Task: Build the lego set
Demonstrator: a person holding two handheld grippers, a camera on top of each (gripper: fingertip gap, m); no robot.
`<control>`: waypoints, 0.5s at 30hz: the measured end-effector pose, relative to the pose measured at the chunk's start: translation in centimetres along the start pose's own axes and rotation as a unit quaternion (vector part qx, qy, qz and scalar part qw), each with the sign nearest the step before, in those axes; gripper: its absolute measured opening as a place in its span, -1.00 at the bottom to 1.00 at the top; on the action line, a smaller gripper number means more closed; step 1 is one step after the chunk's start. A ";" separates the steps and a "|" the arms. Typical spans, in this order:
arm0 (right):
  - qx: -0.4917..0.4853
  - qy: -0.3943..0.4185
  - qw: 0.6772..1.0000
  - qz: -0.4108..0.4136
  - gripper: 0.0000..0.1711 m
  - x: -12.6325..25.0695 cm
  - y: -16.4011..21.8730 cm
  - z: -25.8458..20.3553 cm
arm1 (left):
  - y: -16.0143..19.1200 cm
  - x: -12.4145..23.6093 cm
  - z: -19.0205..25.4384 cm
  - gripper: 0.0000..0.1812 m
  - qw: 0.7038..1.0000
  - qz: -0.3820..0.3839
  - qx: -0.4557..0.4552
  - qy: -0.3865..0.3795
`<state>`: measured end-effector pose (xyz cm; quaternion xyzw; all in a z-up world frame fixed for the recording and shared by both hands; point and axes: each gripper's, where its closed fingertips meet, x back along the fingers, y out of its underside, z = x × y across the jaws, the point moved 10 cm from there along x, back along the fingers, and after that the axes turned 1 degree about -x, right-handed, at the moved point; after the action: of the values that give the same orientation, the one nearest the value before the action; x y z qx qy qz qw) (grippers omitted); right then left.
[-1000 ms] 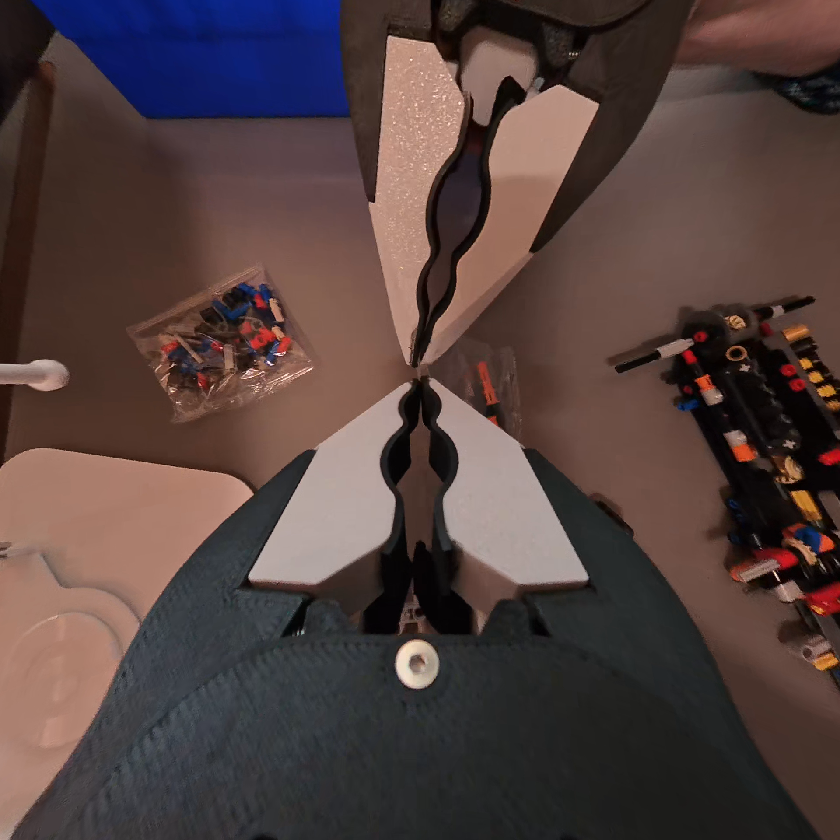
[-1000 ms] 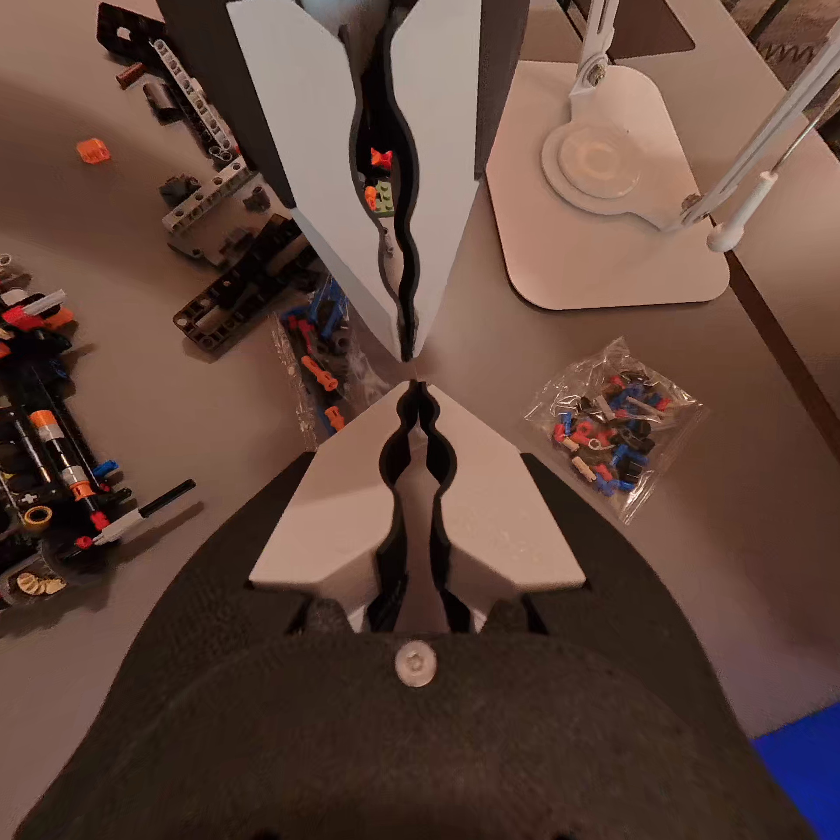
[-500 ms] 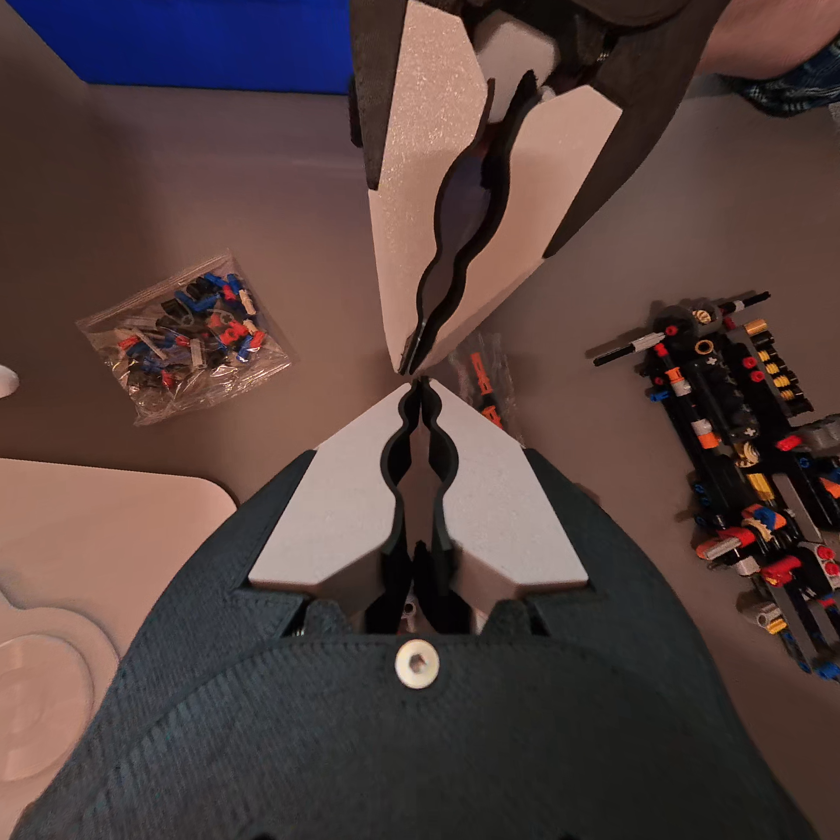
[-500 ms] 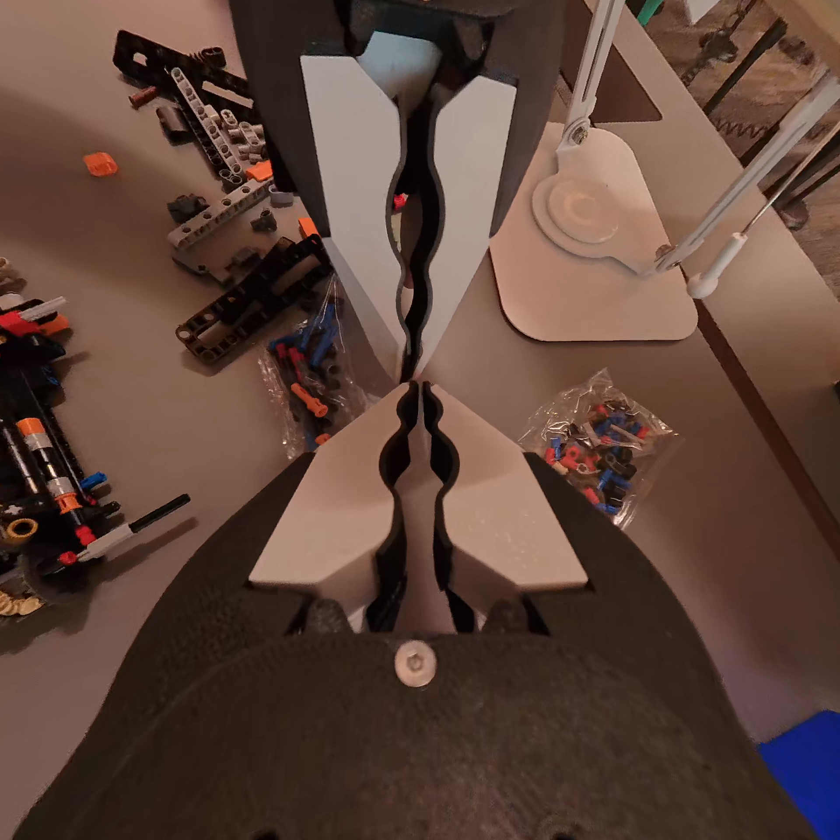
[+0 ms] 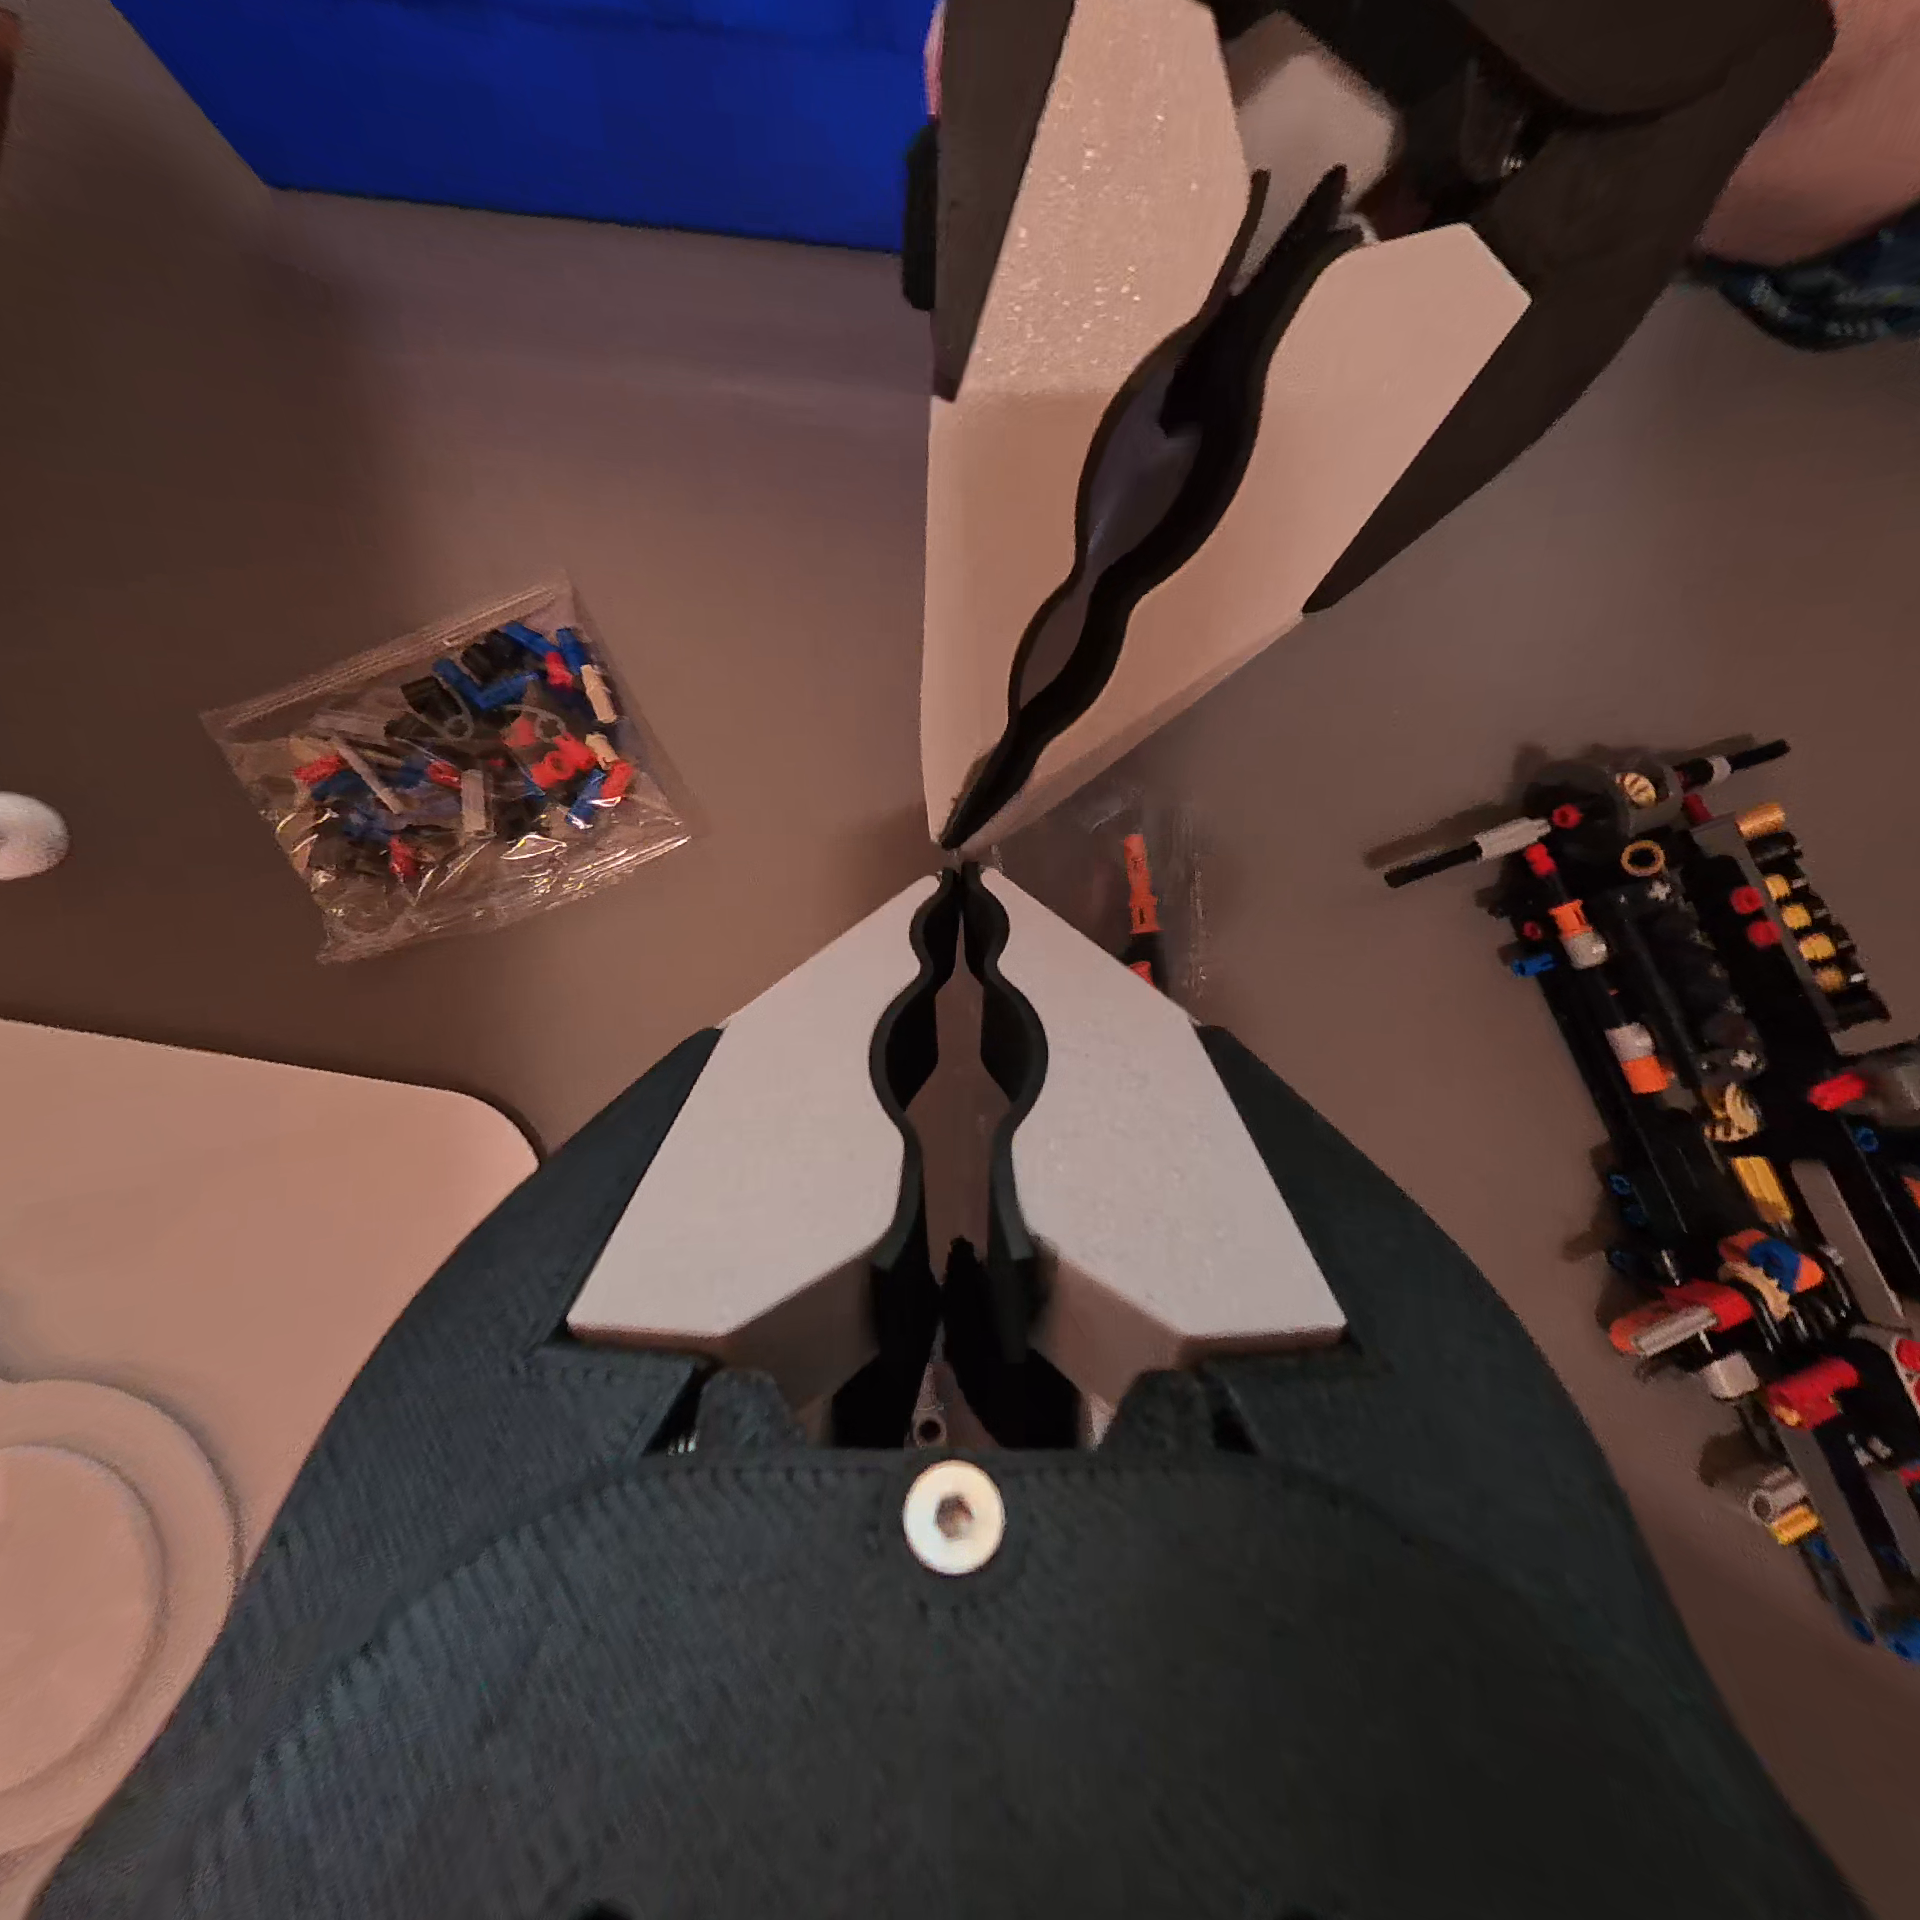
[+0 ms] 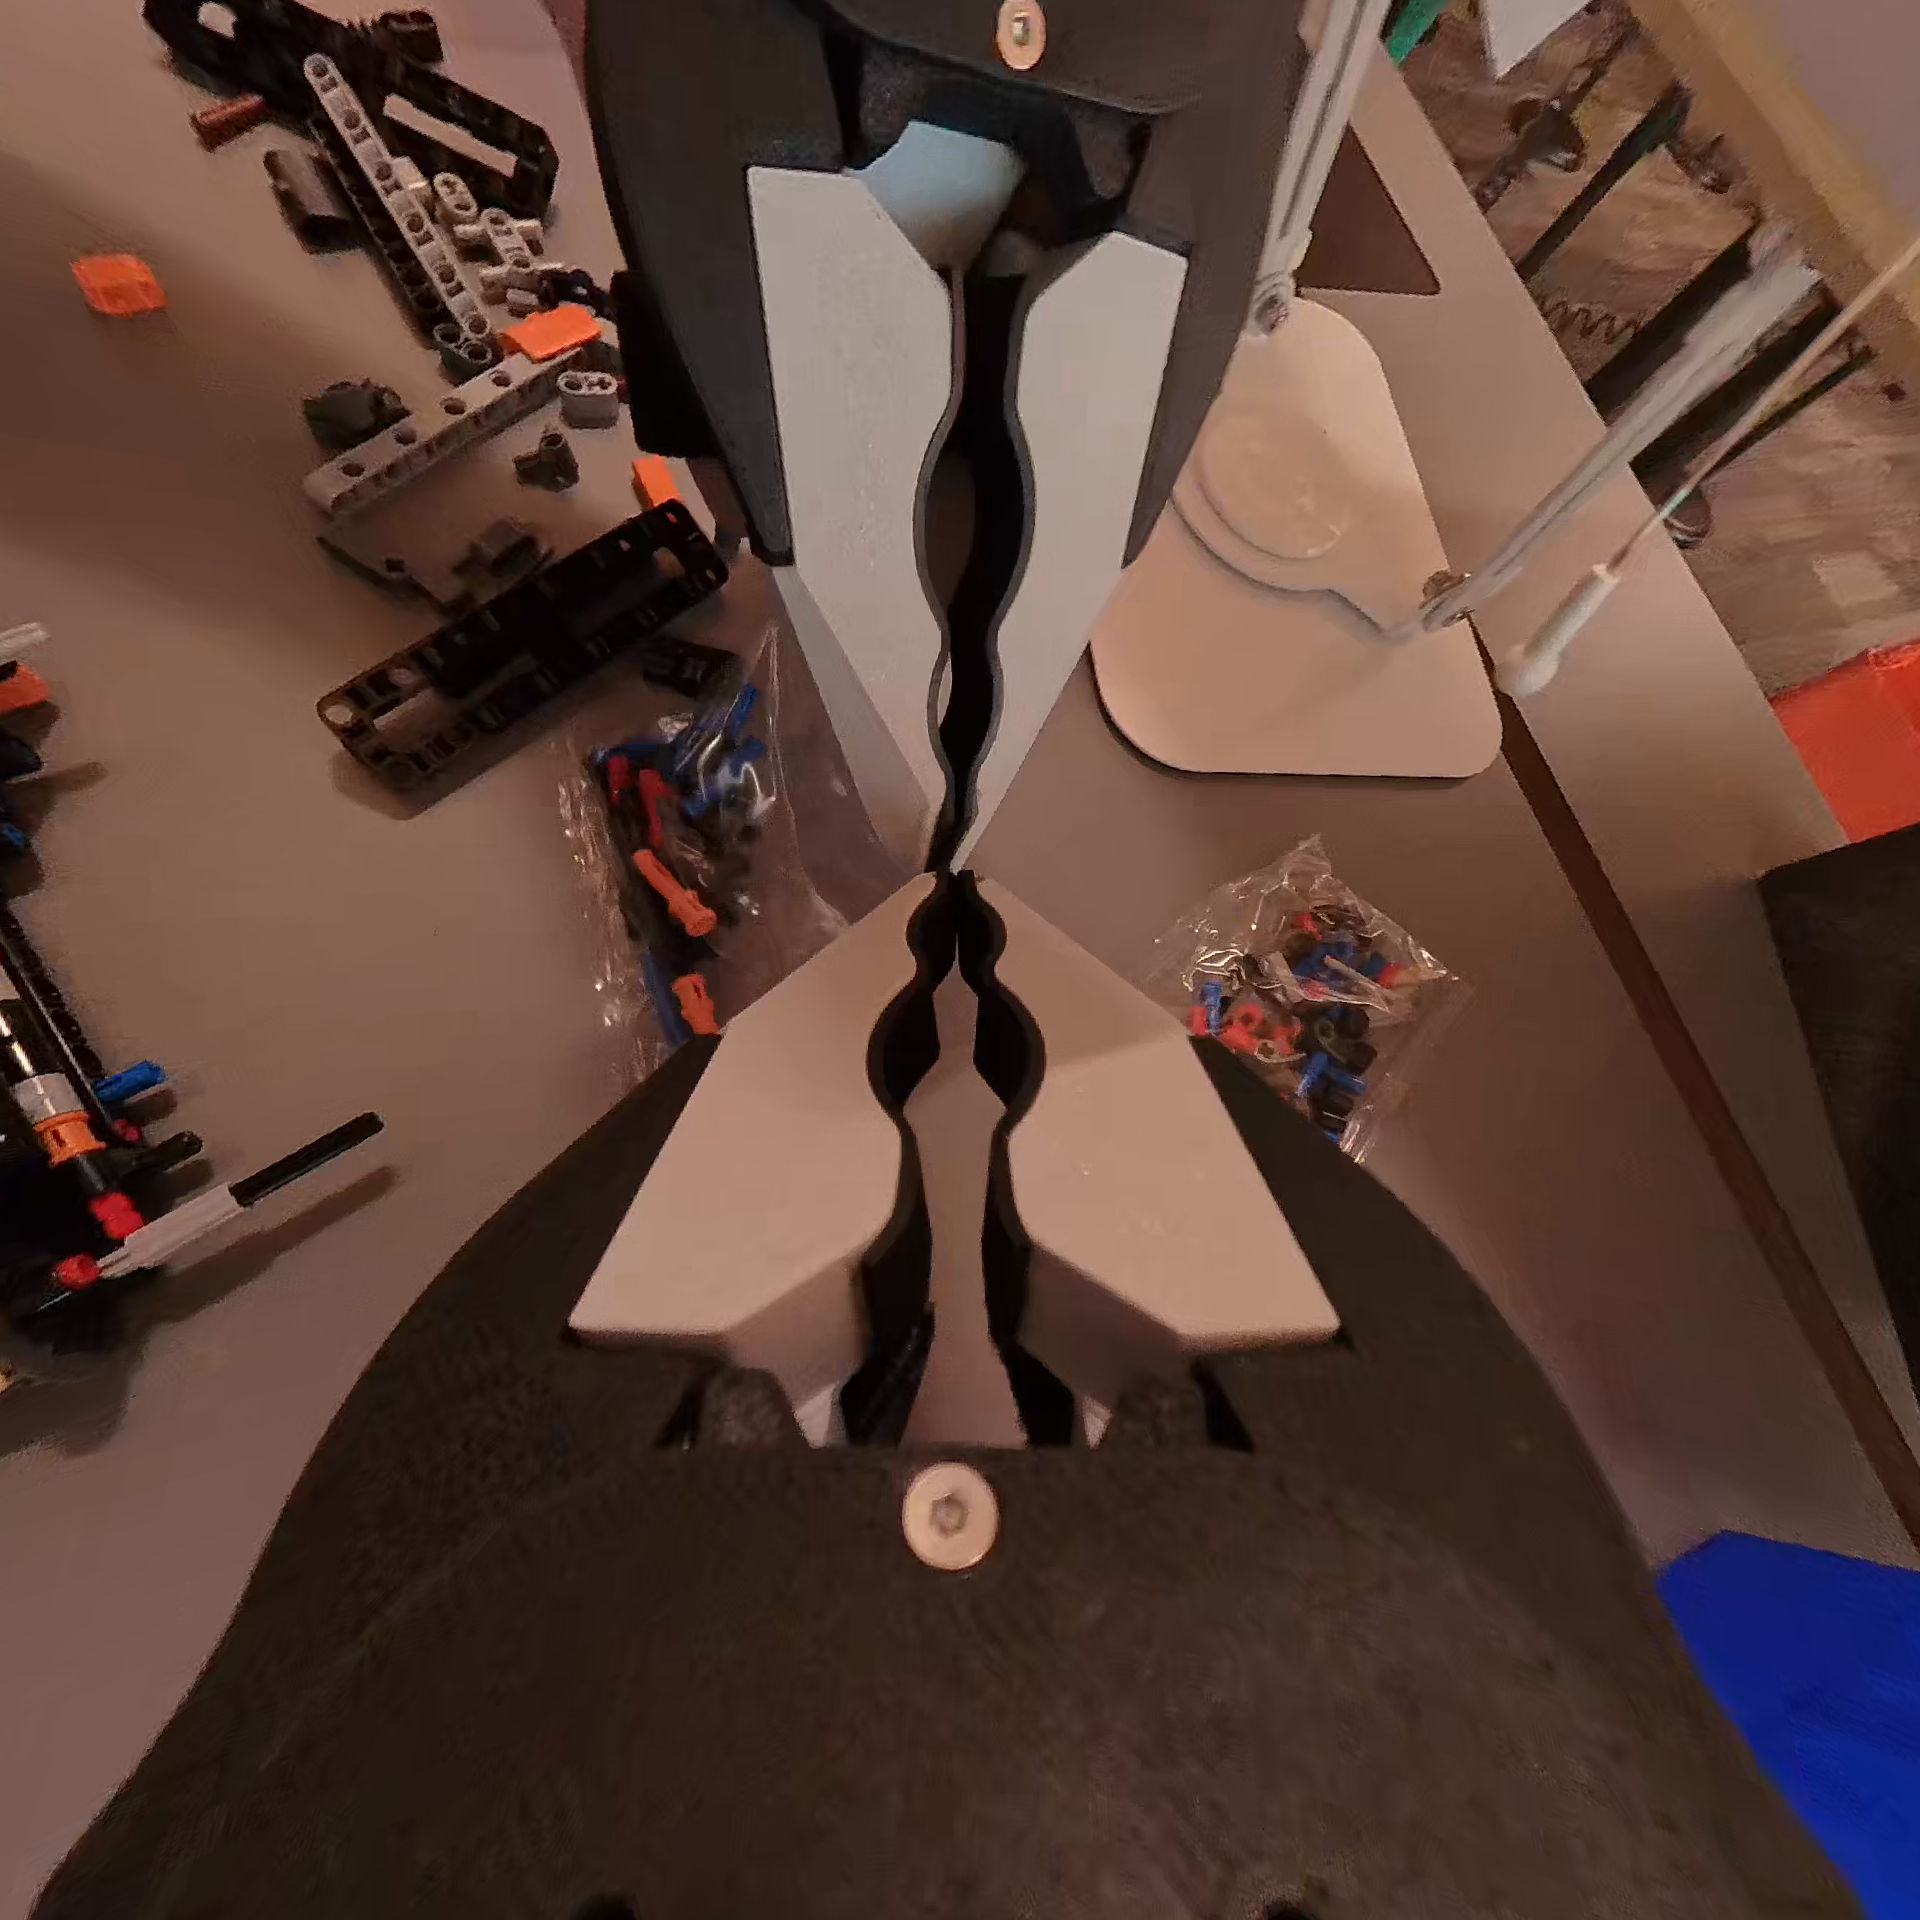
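My left gripper (image 5: pixel 956 875) and right gripper (image 6: pixel 956 883) are both shut and meet tip to tip above the table. Each shows in the other's view, the right gripper (image 5: pixel 961 831) and the left gripper (image 6: pixel 951 854). Between them they pinch the edge of a small clear bag of pins (image 6: pixel 675 862), orange, blue and black; it also shows in the left wrist view (image 5: pixel 1143 904). The pinch itself is hidden by the tips. A second clear bag of small parts (image 5: pixel 447 769) (image 6: pixel 1299 1018) lies flat on the table. The long black part-built chassis (image 5: pixel 1704 1039) (image 6: pixel 52 1122) lies to one side.
Loose grey and black beams (image 6: pixel 468 312), a black frame (image 6: pixel 520 675) and an orange piece (image 6: pixel 116 283) lie beyond the chassis. A white lamp base (image 5: pixel 156 1195) (image 6: pixel 1299 644) stands near the table edge. A blue box (image 5: pixel 571 94) (image 6: pixel 1797 1704) sits on the other side. Both grippers' tips are close together, under 4 cm apart. Left tips and right tips are each some 25 cm from the orange piece (image 6: pixel 116 283).
Both grippers have stayed shut and tip to tip. They have risen a little, so the table and parts look smaller, and the right gripper has tilted.
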<state>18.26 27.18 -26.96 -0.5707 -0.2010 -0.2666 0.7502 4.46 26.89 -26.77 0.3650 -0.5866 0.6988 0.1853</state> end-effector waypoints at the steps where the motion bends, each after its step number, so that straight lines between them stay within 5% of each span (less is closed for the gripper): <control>1: -0.005 0.001 1.000 0.002 -1.00 0.0 0.0 0.1 | 0.1 0.0 0.0 -1.00 1.000 0.006 0.010 -0.004; 15: -0.049 -0.011 0.999 0.020 -1.00 -0.1 0.2 0.5 | 0.8 0.9 0.6 -0.93 0.996 0.066 0.049 -0.044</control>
<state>18.29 27.68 -27.08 -0.6139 -0.1839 -0.2547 0.7241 3.54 26.03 -26.64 0.3643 -0.5825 0.7205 0.0947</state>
